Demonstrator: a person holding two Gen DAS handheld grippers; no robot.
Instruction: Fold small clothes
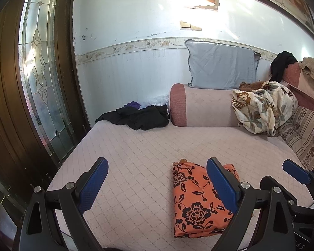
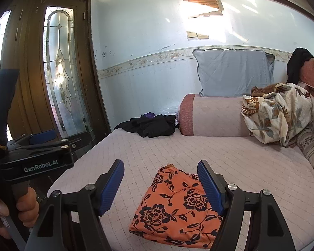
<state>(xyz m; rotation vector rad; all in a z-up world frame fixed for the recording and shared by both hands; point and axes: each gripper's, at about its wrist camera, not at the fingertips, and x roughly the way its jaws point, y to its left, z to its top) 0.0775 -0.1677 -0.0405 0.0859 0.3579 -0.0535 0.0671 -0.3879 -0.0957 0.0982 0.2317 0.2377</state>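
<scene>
Blue-padded fingers frame both views: the left claw point(image 1: 157, 186) stands spread wide with nothing between its pads, and the right claw point(image 2: 161, 186) is spread just as wide and equally bare. Neither can be seen to touch the cloth; both hang above the near edge of the bed point(image 1: 136, 146). In the right wrist view the left claw point(image 2: 39, 146) shows from the side at the left, a hand point(image 2: 21, 207) wrapped round its handle.

One folded orange garment point(image 1: 194, 200) with a black flower print lies flat near the bed's front edge, toward the right of the left wrist view and centred in the other point(image 2: 178, 207). It is a compact rectangle.

At the far left corner of the bed lies one crumpled pile of black clothes point(image 1: 140, 116), with a scrap of purple cloth point(image 1: 133, 105) behind it. One pink bolster point(image 1: 201, 108) runs along the far edge, one pale blue pillow point(image 1: 221, 67) stands on it against the wall, and one flowered cream blanket point(image 1: 263, 108) is heaped at the far right corner. One more black garment point(image 1: 282, 64) hangs over the headboard at the right.
</scene>
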